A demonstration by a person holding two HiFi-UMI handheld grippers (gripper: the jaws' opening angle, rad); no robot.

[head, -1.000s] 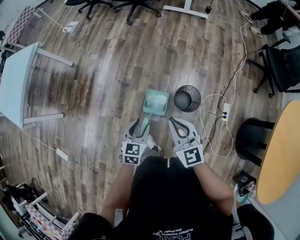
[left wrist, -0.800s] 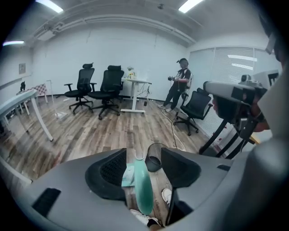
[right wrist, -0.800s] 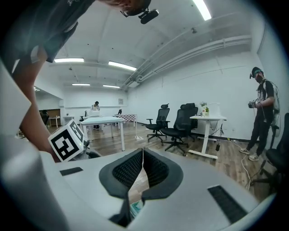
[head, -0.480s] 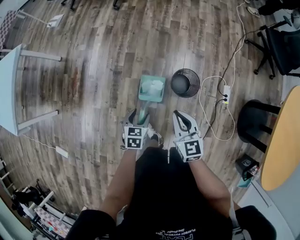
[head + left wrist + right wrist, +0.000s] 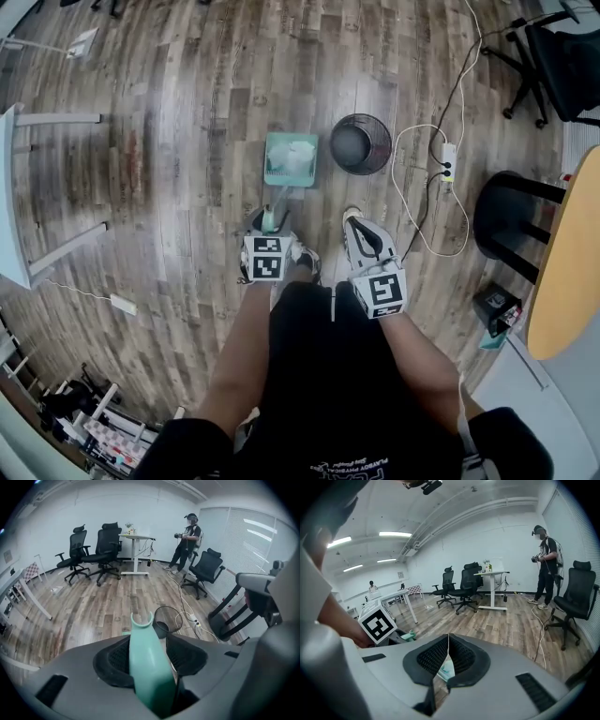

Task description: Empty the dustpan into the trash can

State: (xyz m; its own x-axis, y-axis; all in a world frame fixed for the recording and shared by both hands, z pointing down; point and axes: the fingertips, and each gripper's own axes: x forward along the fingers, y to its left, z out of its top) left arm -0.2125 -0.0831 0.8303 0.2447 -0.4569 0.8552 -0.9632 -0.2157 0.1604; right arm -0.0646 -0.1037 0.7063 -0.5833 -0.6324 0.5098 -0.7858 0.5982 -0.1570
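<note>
A teal dustpan (image 5: 291,159) holding crumpled white paper lies flat on the wood floor. Just to its right stands a black mesh trash can (image 5: 360,143). The dustpan's handle (image 5: 143,658) runs back between the jaws of my left gripper (image 5: 270,218). Those jaws have just been closing; the left pad lies against the handle and a thin gap shows at the right pad. The trash can (image 5: 161,625) shows past the handle's tip. My right gripper (image 5: 353,223) hovers beside the left one, to the right, shut with nothing in it; its tips meet (image 5: 448,639).
A white power strip (image 5: 447,161) with looping cable lies right of the can. Beyond it are a black chair base (image 5: 511,220) and a round wooden table (image 5: 567,262). A white table (image 5: 11,197) stands at left. A person (image 5: 190,538) stands by office chairs at the room's far end.
Both grippers have sunk toward the floor. The left one has come down along the dustpan handle, which now lies between its jaws. The dustpan itself has not shifted.
</note>
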